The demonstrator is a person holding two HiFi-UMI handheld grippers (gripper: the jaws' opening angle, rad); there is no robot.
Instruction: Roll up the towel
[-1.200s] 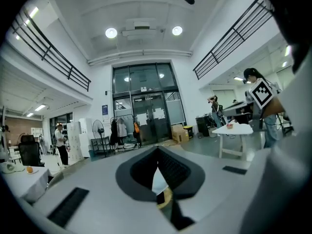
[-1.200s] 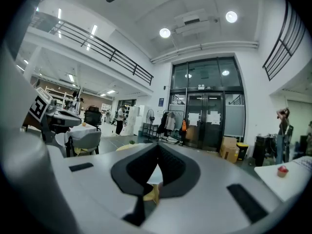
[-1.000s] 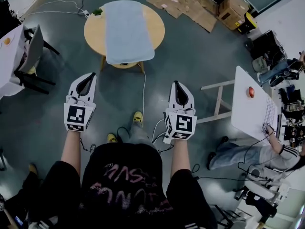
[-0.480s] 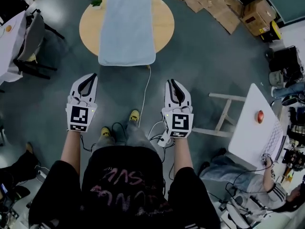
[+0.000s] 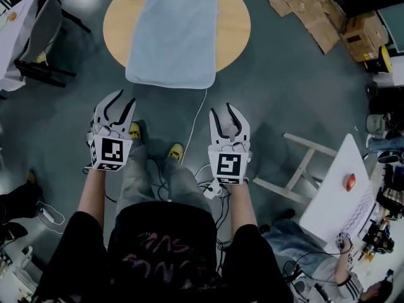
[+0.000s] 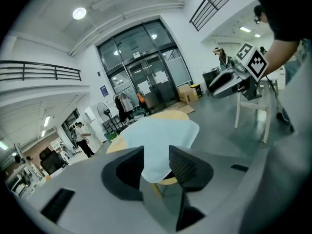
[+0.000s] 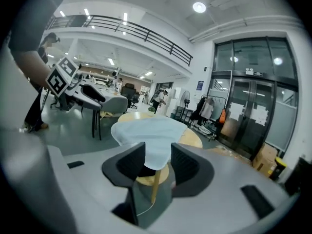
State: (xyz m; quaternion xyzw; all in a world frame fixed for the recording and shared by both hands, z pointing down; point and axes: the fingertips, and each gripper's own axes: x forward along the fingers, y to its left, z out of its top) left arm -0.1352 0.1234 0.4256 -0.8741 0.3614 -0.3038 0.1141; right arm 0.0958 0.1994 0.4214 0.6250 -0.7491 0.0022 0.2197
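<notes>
Round surface point(image 5: 235, 24) ahead, towel point(image 5: 173, 30) spread flat; approach step; left tool point(image 5: 118, 103) and right tool point(image 5: 224, 111) just opening, empty; next, grip near hem.

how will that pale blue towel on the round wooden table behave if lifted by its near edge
Probably floppy: the pale blue towel droops over the near rim of the round wooden table. It lies flat and thin, so likely light. Lifted by one corner, it would probably sag and fold.
</notes>
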